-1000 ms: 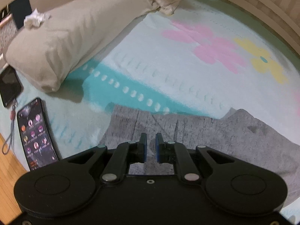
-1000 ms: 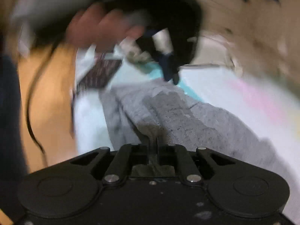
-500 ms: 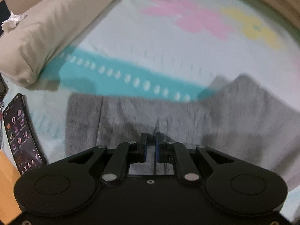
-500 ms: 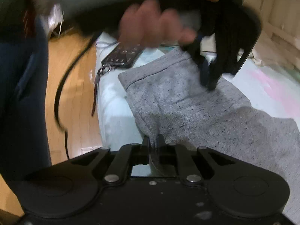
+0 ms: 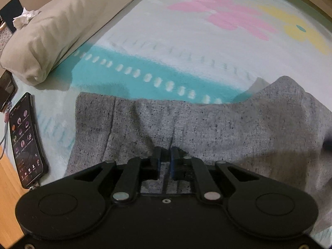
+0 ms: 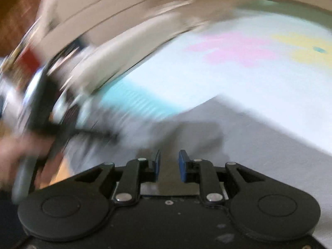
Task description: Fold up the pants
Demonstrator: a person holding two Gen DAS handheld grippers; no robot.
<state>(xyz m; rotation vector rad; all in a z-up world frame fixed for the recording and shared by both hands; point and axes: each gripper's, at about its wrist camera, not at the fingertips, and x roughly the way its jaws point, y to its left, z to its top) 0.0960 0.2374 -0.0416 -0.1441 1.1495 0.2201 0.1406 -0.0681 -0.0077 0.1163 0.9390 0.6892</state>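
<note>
Pants (image 5: pixel 207 128), grey, lie across the lower half of the left frame on a floral bed (image 5: pixel 186 41). Left gripper (image 5: pixel 165 157) pinches a fabric ridge; right gripper (image 6: pixel 168 159), blurred, stands parted above the cloth. Phone (image 5: pixel 26 139) lower left; pillow (image 5: pixel 62 27) upper left.

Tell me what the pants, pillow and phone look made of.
Pants: grey heathered knit, likely cotton fleece; dark flecks, soft matte folds, a seam line running up the middle.
Pillow: beige woven cover, matte, fine creases; the filling is not visible.
Phone: glossy glass front, lit screen with icons, in a dark case that looks plastic or rubber.
</note>
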